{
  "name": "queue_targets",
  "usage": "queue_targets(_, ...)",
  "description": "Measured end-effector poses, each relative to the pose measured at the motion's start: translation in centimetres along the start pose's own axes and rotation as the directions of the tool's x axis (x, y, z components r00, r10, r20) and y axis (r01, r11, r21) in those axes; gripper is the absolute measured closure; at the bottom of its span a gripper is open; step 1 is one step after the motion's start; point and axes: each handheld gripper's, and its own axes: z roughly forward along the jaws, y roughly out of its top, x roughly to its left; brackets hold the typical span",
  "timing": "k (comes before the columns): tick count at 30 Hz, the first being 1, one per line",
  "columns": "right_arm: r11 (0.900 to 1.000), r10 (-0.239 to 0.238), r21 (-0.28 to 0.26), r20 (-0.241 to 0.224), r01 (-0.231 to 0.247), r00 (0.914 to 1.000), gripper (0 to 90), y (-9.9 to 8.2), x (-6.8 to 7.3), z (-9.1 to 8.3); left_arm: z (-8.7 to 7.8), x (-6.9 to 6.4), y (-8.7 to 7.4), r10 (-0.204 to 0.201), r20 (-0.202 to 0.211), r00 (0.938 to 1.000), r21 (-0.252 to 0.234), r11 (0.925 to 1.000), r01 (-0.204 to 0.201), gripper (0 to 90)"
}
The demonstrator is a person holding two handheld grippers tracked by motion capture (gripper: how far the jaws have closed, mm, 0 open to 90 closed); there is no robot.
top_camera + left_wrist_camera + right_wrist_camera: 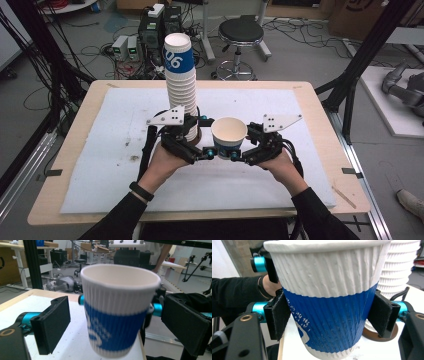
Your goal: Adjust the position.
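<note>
Our right gripper [239, 156] clamps the cup [229, 136] beside the stack [181, 87], keeping it upright. Our left gripper [204, 152] stands open, pads clear

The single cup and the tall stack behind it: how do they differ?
The cup is one alone, held between the right tool's jaws; the stack is many cups nested, with no jaws on it. The cup hangs above the table; the stack stands on it. The cup's mouth faces up; the stack's cups are upside down. Both are ribbed white paper with a blue band.
</note>
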Motion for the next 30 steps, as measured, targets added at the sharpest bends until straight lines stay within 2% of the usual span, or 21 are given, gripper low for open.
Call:
queue_targets(9,0.9988,0.012,-0.048,0.013,-0.011,0.9998,26.1,0.5,-0.1,-1.0,0.5,-0.1,-1.8,-0.009,-0.025,0.9997,0.035,0.9993,0.010,8.7)
queue_targets(11,0.9987,0.016,-0.048,0.012,-0.015,0.9998,26.1,0.5,-0.1,-1.0,0.8,-0.2,-2.1,-0.017,-0.049,0.9987,0.049,0.9986,0.019,9.9)
queue_targets(12,0.9987,0.021,-0.046,0.010,-0.020,0.9997,26.1,0.5,-0.1,-1.0,1.1,-0.2,-2.3,-0.016,-0.048,0.9987,0.056,0.9982,0.018,9.9)
queue_targets(14,0.9987,0.018,-0.047,0.007,-0.018,0.9998,26.1,0.5,-0.1,-0.9,1.5,-0.4,-2.5,-0.004,-0.074,0.9972,0.078,0.9969,0.010,11.4)
queue_targets(18,0.9986,0.022,-0.047,-0.006,-0.022,0.9998,26.1,0.4,0.0,-0.6,2.4,-0.3,-3.0,-0.030,-0.047,0.9985,0.068,0.9972,0.033,11.6)
queue_targets(26,0.9991,0.021,-0.036,-0.016,-0.022,0.9997,26.1,0.3,0.2,0.0,3.2,-0.5,-3.4,-0.034,-0.047,0.9983,0.068,0.9970,0.037,12.4)
queue_targets(28,0.9991,0.026,-0.033,-0.017,-0.027,0.9995,26.1,0.3,0.3,0.2,3.4,-0.4,-3.4,-0.034,-0.055,0.9979,0.070,0.9968,0.038,15.4)
queue_targets(30,0.9991,0.017,-0.038,-0.015,-0.017,0.9997,26.1,0.3,0.3,0.3,3.4,-0.4,-3.5,-0.036,-0.039,0.9986,0.071,0.9967,0.039,19.0)
